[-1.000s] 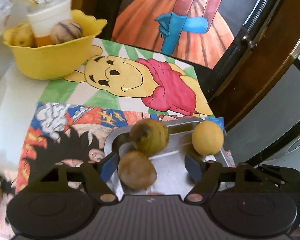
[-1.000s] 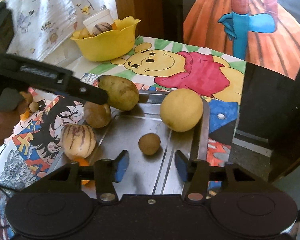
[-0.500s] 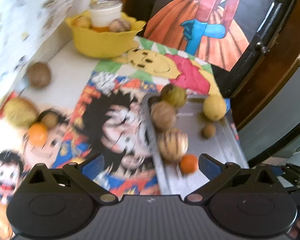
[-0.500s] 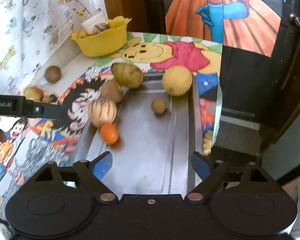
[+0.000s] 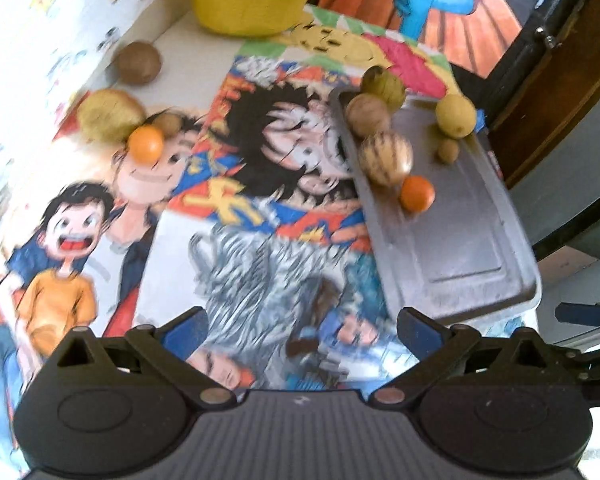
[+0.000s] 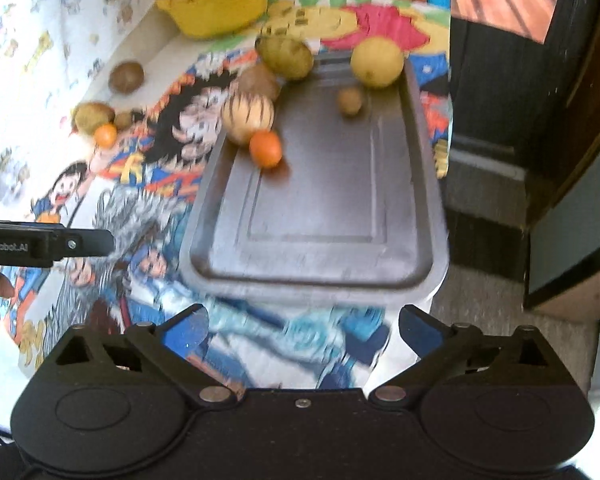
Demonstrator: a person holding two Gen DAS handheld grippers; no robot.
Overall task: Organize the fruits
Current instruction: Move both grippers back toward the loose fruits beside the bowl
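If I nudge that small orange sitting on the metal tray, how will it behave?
The orange looks round and smooth, so it would probably roll across the flat tray. The raised rim should likely stop it. The striped fruit beside it may block it that way.

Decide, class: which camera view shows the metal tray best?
The right wrist view: the tray sits centred, all four rims visible, six fruits at its far end. The left wrist view shows the tray pushed to the right side, slanted and more blurred.
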